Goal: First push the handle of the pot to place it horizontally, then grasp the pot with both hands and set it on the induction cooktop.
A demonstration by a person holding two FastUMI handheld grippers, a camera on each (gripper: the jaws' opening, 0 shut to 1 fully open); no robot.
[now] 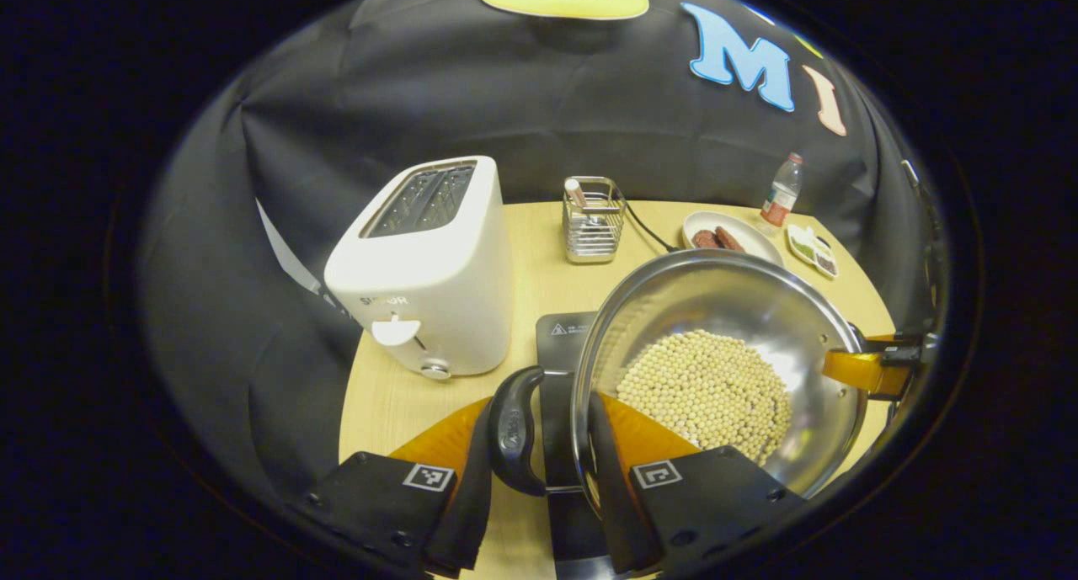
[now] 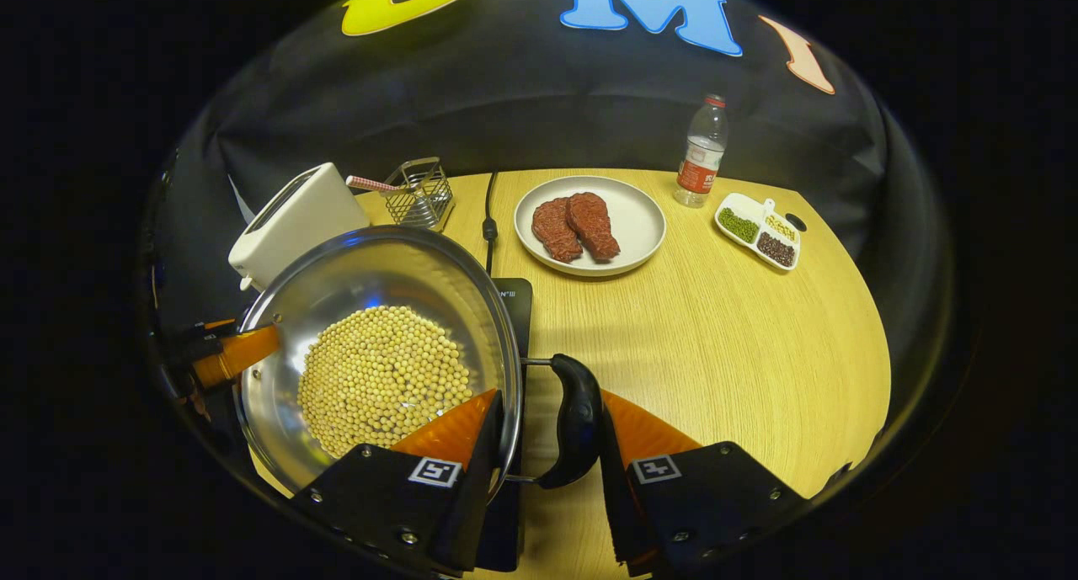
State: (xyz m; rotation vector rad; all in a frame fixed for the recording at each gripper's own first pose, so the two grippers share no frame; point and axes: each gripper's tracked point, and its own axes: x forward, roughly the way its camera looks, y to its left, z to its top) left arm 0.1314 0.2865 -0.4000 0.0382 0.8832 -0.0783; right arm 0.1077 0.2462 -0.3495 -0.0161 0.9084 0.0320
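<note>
A steel pot (image 1: 724,311) (image 2: 370,268) holding pale beans (image 1: 707,386) (image 2: 379,378) hangs over the black induction cooktop (image 1: 566,332) (image 2: 515,298); I cannot tell whether it rests on it. My left gripper (image 1: 539,449) is shut across the pot's rim and its black loop handle (image 1: 514,428), one finger inside the pot and one outside the handle. My right gripper (image 2: 547,454) clamps the opposite black handle (image 2: 577,420) the same way. Each view shows the other gripper's finger far off on the pot's opposite rim.
On the round wooden table (image 2: 741,336) stand a white toaster (image 1: 425,264) (image 2: 290,218), a wire rack (image 1: 594,218) (image 2: 419,191), a plate of meat (image 2: 589,222) (image 1: 728,236), a bottle (image 2: 701,151) (image 1: 781,190) and a divided dish (image 2: 758,231). A black cord (image 2: 489,218) runs to the cooktop.
</note>
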